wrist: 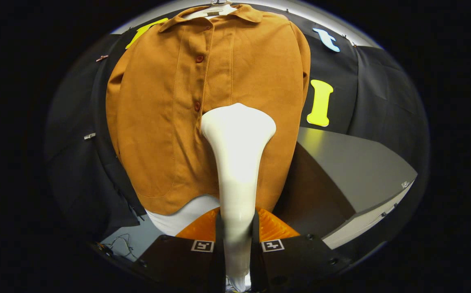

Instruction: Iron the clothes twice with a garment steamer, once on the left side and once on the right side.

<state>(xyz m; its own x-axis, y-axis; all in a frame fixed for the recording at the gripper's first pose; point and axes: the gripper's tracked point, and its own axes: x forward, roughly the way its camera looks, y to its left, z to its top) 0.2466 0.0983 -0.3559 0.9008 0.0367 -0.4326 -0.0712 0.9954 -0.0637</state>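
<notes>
An orange-brown button-up shirt (170,122) hangs on a hanger (218,5) against the booth's wall, with a white layer (182,215) showing under its hem. My gripper (237,228) is shut on the handle of a white garment steamer (237,162). The steamer rises straight ahead from between the fingers (276,232). Its wide head (238,122) sits against the shirt's lower middle, just right of the button placket and beside the lowest visible button (197,106).
A grey table (357,162) stands to the right of the shirt, its corner close to the steamer. Thin wires (122,244) lie on the pale floor below the shirt's left side. Small clips (89,136) pin the black cloth left of the shirt.
</notes>
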